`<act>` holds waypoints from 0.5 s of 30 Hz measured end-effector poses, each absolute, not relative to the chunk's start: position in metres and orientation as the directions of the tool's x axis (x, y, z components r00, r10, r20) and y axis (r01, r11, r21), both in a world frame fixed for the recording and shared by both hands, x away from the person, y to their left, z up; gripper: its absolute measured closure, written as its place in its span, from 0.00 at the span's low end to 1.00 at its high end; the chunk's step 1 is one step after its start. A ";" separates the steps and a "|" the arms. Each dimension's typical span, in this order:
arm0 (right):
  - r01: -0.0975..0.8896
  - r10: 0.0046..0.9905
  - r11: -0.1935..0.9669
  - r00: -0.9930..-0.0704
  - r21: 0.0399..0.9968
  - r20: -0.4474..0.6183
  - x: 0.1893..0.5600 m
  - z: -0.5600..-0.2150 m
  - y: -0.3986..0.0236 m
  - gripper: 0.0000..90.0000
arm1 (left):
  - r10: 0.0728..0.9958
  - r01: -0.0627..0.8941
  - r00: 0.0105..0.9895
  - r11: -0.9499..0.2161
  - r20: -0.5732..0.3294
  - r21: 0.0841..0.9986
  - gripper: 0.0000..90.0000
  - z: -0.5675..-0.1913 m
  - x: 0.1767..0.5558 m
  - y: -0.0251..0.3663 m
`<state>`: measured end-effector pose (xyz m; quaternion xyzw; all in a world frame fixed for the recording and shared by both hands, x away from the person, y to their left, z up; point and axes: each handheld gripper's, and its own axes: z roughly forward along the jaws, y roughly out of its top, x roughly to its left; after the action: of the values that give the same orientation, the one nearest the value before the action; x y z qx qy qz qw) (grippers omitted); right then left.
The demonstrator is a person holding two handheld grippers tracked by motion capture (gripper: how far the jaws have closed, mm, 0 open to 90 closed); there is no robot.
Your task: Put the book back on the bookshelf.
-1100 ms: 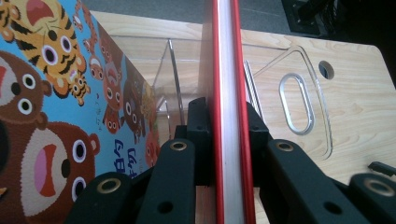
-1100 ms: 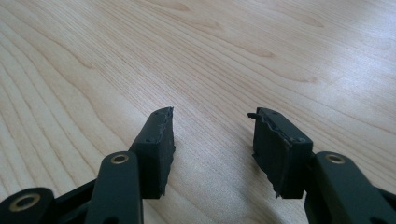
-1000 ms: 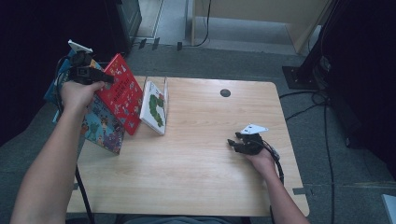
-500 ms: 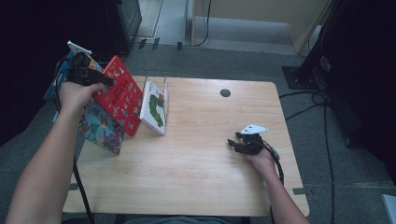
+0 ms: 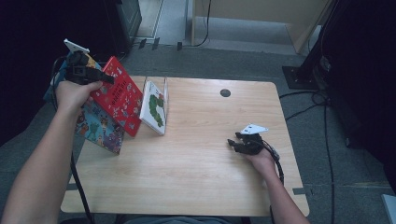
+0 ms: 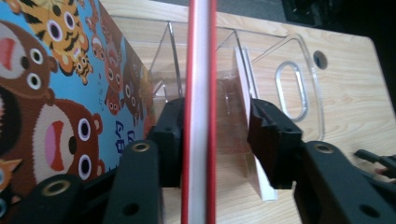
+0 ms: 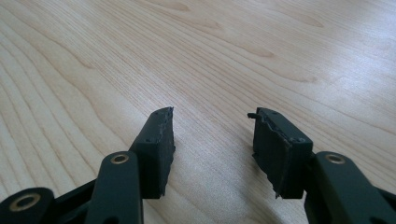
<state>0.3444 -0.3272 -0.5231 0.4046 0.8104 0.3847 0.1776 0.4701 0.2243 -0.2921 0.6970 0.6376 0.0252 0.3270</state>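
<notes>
Left gripper (image 6: 210, 140) jaws just opening, red book (image 6: 200, 93) loose between | right gripper (image 7: 212, 140) open, empty | Risk: unsupported book may topple off clear rack (image 6: 280, 60).

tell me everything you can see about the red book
The red book is thin, with a red cover printed in white and pale pages. It stands tilted at the table's left edge, leaning over the blue animal book. The left tongs straddle its edge; their jaws have just been opening, with a gap on one side.
</notes>
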 end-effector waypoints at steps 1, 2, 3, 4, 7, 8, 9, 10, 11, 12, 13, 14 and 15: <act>0.519 0.792 0.377 -0.610 0.767 0.023 0.344 -0.523 -0.327 0.54 | 0.906 0.873 0.185 0.025 -0.380 0.487 0.61 -0.290 0.470 0.225; 0.519 0.792 0.377 -0.609 0.767 0.023 0.344 -0.523 -0.327 0.54 | 0.908 0.870 0.185 0.027 -0.377 0.492 0.60 -0.288 0.469 0.226; 0.518 0.792 0.379 -0.610 0.767 0.022 0.344 -0.523 -0.327 0.54 | 0.907 0.870 0.187 0.025 -0.376 0.492 0.59 -0.287 0.468 0.227; 0.518 0.792 0.378 -0.610 0.767 0.022 0.344 -0.523 -0.327 0.54 | 0.907 0.871 0.188 0.023 -0.377 0.490 0.58 -0.286 0.468 0.228; 0.518 0.792 0.379 -0.611 0.767 0.021 0.344 -0.523 -0.327 0.54 | 0.906 0.874 0.188 0.023 -0.380 0.486 0.56 -0.285 0.468 0.229; 0.518 0.792 0.379 -0.610 0.767 0.021 0.344 -0.523 -0.327 0.54 | 0.907 0.871 0.188 0.024 -0.378 0.490 0.56 -0.285 0.467 0.229; 0.518 0.792 0.379 -0.610 0.767 0.020 0.344 -0.523 -0.327 0.54 | 0.905 0.871 0.188 0.025 -0.381 0.490 0.56 -0.284 0.467 0.230; 0.517 0.792 0.379 -0.610 0.768 0.020 0.344 -0.523 -0.327 0.54 | 0.905 0.871 0.183 0.032 -0.385 0.490 0.55 -0.284 0.467 0.230; 0.516 0.792 0.379 -0.610 0.768 0.019 0.344 -0.523 -0.327 0.54 | 0.904 0.870 0.185 0.032 -0.385 0.492 0.55 -0.284 0.467 0.230; 0.517 0.792 0.379 -0.610 0.768 0.019 0.344 -0.523 -0.327 0.54 | 0.904 0.873 0.185 0.028 -0.384 0.487 0.54 -0.282 0.467 0.230; 0.517 0.792 0.379 -0.610 0.768 0.020 0.344 -0.523 -0.327 0.54 | 0.905 0.874 0.187 0.024 -0.381 0.486 0.54 -0.282 0.467 0.231; 0.517 0.792 0.379 -0.610 0.768 0.020 0.344 -0.523 -0.327 0.54 | 0.906 0.876 0.188 0.019 -0.379 0.482 0.54 -0.281 0.467 0.231; 0.517 0.792 0.379 -0.610 0.768 0.020 0.344 -0.523 -0.327 0.54 | 0.907 0.876 0.189 0.018 -0.377 0.482 0.54 -0.279 0.466 0.232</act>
<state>0.3444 -0.3273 -0.5231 0.4036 0.8108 0.3843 0.1792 0.4663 0.2320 -0.2792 0.7003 0.6363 0.0236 0.3226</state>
